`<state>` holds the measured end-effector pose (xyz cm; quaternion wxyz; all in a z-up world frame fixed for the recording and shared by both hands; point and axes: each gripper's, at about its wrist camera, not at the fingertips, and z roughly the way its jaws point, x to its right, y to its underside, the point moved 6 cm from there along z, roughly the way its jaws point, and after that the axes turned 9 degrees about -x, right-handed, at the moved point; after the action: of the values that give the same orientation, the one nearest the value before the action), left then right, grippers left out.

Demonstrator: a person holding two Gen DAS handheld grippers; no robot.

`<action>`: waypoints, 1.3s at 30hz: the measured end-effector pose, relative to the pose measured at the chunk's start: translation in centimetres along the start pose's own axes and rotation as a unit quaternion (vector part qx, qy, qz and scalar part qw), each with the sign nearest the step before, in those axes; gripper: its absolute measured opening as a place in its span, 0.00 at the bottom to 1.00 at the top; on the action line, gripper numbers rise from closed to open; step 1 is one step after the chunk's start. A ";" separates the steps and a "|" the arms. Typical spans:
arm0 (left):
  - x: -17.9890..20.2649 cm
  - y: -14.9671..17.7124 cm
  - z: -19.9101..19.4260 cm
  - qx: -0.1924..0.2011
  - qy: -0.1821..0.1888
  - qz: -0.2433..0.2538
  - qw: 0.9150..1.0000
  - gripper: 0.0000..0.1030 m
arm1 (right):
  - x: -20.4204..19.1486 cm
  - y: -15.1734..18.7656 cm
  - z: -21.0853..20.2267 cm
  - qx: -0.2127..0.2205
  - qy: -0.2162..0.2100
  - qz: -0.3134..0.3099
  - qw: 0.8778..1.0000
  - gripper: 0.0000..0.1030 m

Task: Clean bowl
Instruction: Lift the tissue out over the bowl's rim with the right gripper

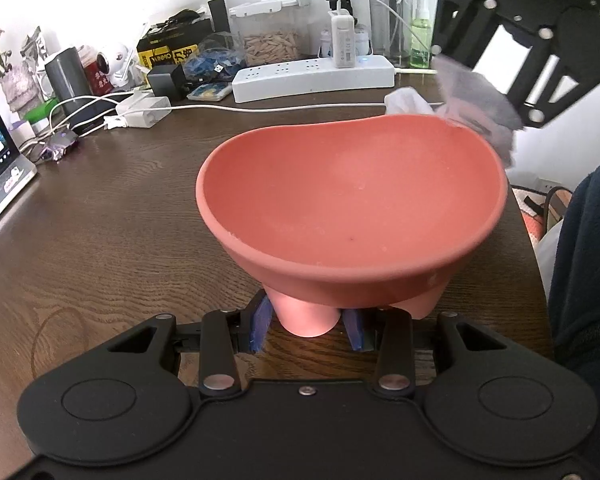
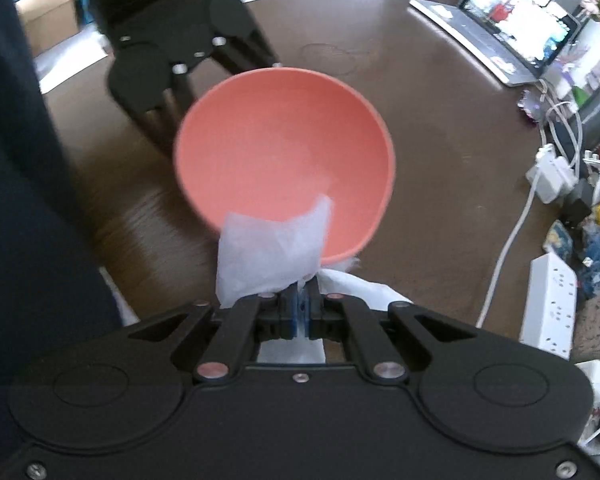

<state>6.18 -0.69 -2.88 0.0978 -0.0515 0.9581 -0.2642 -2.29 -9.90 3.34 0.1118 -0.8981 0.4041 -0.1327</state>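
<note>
Bright daylight; fisheye edges, slight blur.

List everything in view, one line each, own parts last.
bowl: one, salmon pink, footed, mid-table
tissue: one, white, over bowl's rim
table: one, dark brown wood
power strip: one, white, back of table
laptop: one, silver, open, table edge
clear container: one, holds tan pieces, behind strip
left gripper: black, blue pads, shut on bowl's foot
right gripper: black, shut on tissue
</note>
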 end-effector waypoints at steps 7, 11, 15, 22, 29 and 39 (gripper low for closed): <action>0.6 -0.1 -0.1 0.006 -0.028 0.038 0.999 0.42 | -2.0 -0.9 0.1 -0.007 -0.017 -0.034 0.999 0.03; 0.8 -0.2 0.0 0.007 -0.030 0.041 0.999 0.42 | -3.9 -1.9 -0.4 0.002 -0.042 -0.064 0.997 0.03; 0.8 -0.1 0.1 0.011 -0.034 0.038 0.999 0.41 | -5.1 -4.0 -1.8 0.031 -0.070 -0.083 0.994 0.03; 0.8 0.0 0.0 0.018 -0.034 0.032 0.999 0.41 | -3.9 -8.5 -3.2 0.110 -0.144 -0.029 0.983 0.03; 0.9 -0.1 0.0 0.018 -0.034 0.028 0.999 0.41 | -0.4 -10.9 -1.5 0.131 -0.166 0.030 0.977 0.03; 0.8 -0.5 0.0 0.016 -0.029 0.028 0.999 0.41 | 3.6 -12.3 -0.4 0.138 -0.075 0.032 0.987 0.03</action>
<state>5.39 -1.19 -2.76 0.1341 -0.0309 0.9515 -0.2752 8.43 -4.64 8.04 0.2688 -0.8680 0.4011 -0.1163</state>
